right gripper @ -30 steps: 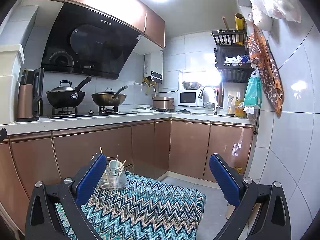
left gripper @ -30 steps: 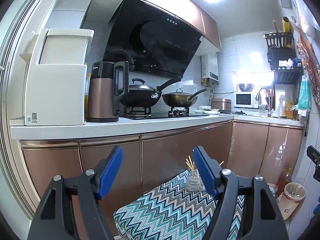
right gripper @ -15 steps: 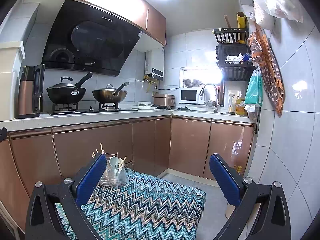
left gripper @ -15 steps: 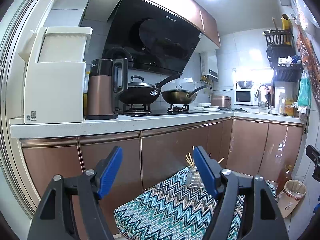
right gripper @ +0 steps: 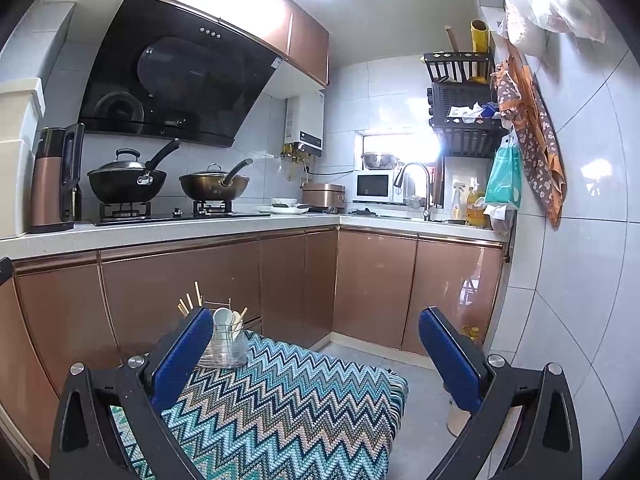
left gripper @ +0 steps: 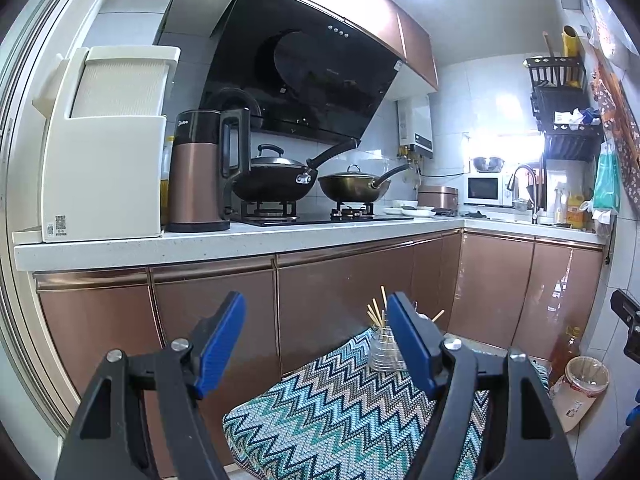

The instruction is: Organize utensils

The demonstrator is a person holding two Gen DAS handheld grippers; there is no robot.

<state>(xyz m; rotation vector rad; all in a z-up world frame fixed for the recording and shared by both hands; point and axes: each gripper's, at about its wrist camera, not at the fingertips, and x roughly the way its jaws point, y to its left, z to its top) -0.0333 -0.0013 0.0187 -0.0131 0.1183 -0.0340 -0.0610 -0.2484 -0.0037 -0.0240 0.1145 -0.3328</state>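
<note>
A clear utensil holder point(right gripper: 225, 345) stands at the far end of a table covered with a zigzag cloth point(right gripper: 280, 408). It holds wooden chopsticks and white spoons. In the left wrist view the holder point(left gripper: 383, 350) is partly hidden behind the right finger. My left gripper point(left gripper: 314, 344) is open and empty, held above the near end of the table. My right gripper point(right gripper: 316, 350) is open wide and empty, above the cloth, with the holder just beyond its left finger.
A copper cabinet run point(left gripper: 340, 292) with a white counter stands behind the table. On it are a kettle point(left gripper: 198, 172), two woks point(left gripper: 276, 186) and a white bin point(left gripper: 106, 144). A bottle and a lidded tub point(left gripper: 580, 386) stand on the floor at right. A tiled wall point(right gripper: 580, 280) is to the right.
Both views have tilted slightly, so the table and holder sit a little lower and nearer. Both grippers stay open and empty.
</note>
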